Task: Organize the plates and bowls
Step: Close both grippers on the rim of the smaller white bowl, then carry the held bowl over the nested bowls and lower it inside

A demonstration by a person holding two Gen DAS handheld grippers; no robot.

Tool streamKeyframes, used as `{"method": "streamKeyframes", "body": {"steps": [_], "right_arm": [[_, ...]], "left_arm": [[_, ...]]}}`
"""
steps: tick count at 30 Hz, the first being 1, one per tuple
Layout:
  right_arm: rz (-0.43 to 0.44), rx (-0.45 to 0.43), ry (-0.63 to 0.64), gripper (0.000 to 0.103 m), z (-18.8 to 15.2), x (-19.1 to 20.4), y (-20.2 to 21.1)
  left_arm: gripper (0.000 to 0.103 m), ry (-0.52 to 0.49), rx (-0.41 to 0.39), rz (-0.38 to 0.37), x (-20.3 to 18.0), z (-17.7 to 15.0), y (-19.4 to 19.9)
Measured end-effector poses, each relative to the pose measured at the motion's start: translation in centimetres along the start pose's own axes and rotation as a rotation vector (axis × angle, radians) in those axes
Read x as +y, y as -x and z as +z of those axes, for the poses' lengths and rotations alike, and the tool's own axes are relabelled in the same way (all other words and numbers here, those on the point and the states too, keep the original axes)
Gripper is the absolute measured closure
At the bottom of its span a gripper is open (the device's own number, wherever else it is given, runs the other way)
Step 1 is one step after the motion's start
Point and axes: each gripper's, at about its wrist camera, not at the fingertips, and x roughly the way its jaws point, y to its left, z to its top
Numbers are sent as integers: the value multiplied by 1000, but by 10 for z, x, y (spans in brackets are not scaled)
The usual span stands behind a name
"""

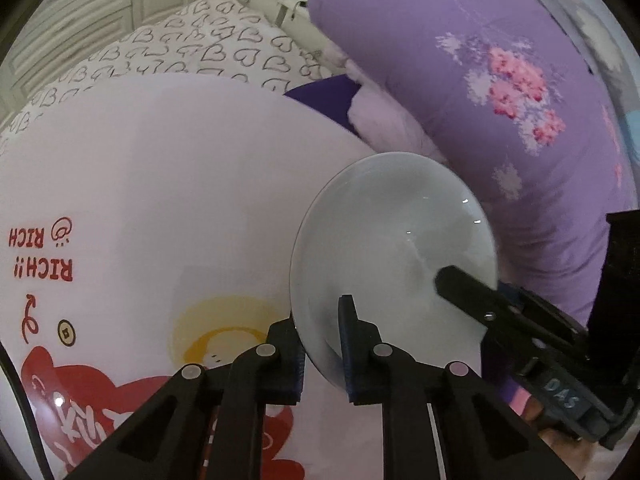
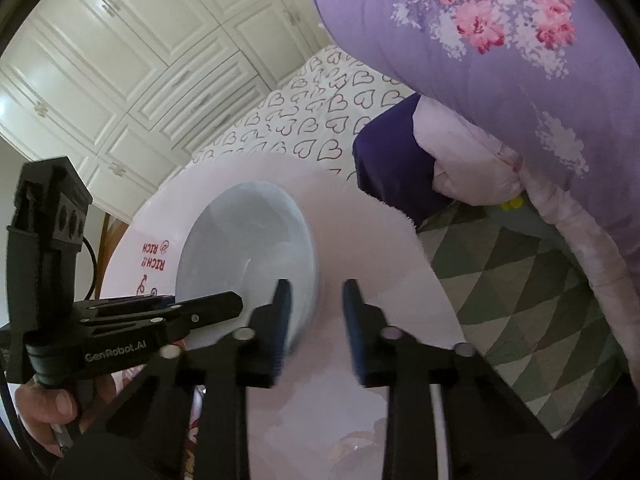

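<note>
A pale blue-grey bowl (image 1: 394, 256) is tilted on edge above a white round table (image 1: 160, 208) printed with red cartoon art. My left gripper (image 1: 322, 344) is shut on the bowl's near rim, one finger on each side of the wall. The right gripper's finger (image 1: 472, 296) reaches over the bowl's right rim in the left wrist view. In the right wrist view the bowl (image 2: 244, 248) sits left of centre with the left gripper (image 2: 208, 312) on its rim. My right gripper (image 2: 316, 320) is open, its left finger beside the bowl's right edge, nothing between the fingers.
A purple floral quilt (image 1: 500, 92) is piled to the right, with a dark purple cloth (image 2: 392, 160) and a heart-print sheet (image 1: 192, 52) behind the table. A green checked blanket (image 2: 520, 288) lies right of the table. White cabinet doors (image 2: 120, 60) stand at the back.
</note>
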Motion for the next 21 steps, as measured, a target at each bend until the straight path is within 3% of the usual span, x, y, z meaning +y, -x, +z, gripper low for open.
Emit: {"method": "streamKeyframes", "body": {"steps": [11,21], "right_arm": [[-12,10,16,83,-12,18,2],[7,-6,60,83,-26,48,29]], "left_arm": [[92,-6,-4,45,-5,-22,20],[91,-14,-41,45,-8,-57,76]]}}
